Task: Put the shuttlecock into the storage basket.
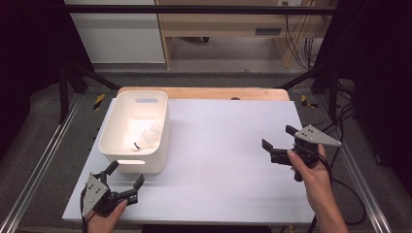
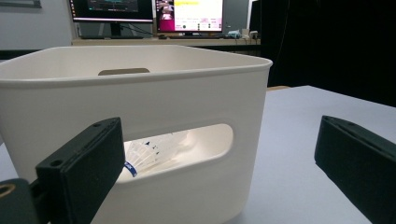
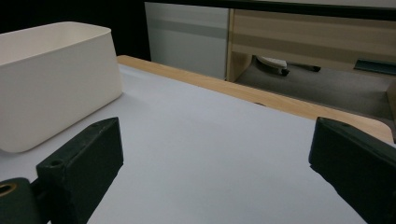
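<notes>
Broadly, the white worktop (image 1: 218, 160) carries a white handled bin (image 1: 116, 141) at its left side, and inside the bin lies a shuttlecock (image 1: 148, 137), on its side, its dark-banded cork end toward the near wall and its feathers fanning toward the far right. Just before the bin, the left gripper (image 1: 125, 175) is spread wide, holding nothing. Well apart at the right, the right gripper (image 1: 277, 137) is likewise wide open and empty, touching nothing.

The white bin (image 1: 121, 127) (shuttlecock (image 1: 148, 137) inside) blocks the table's (image 1: 228, 145) left; the rest lies open.
</notes>
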`<state>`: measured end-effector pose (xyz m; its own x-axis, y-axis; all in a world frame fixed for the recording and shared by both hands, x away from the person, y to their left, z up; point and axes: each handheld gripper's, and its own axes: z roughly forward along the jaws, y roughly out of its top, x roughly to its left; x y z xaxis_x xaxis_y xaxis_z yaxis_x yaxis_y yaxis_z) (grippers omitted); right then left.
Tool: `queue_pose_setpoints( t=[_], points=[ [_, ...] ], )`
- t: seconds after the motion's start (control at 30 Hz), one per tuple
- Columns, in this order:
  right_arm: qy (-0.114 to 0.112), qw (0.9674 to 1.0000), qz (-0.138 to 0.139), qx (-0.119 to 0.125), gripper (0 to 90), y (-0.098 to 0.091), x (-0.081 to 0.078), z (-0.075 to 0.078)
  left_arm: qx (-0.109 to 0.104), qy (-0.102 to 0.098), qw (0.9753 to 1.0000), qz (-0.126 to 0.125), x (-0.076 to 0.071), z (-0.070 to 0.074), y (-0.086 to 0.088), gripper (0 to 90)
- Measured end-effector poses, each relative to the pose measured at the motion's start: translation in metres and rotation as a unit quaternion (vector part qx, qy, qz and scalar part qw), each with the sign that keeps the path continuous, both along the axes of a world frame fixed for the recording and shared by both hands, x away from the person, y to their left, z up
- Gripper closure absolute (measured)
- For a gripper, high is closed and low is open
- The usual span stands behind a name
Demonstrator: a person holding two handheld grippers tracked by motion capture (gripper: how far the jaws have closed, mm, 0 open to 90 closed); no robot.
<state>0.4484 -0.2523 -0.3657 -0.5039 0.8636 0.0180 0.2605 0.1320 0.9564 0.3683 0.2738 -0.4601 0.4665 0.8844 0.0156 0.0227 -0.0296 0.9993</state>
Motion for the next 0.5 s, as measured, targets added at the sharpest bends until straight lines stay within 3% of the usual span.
queue_pose_setpoints(
  t=[0.5],
  points=[
    [-0.023, 0.9997, -0.006, 0.007, 3.0, -0.014, -0.022, -0.016, -0.001, 0.004, 0.9999, -0.014, -0.001, -0.001, 0.000, 0.6]
  ],
)
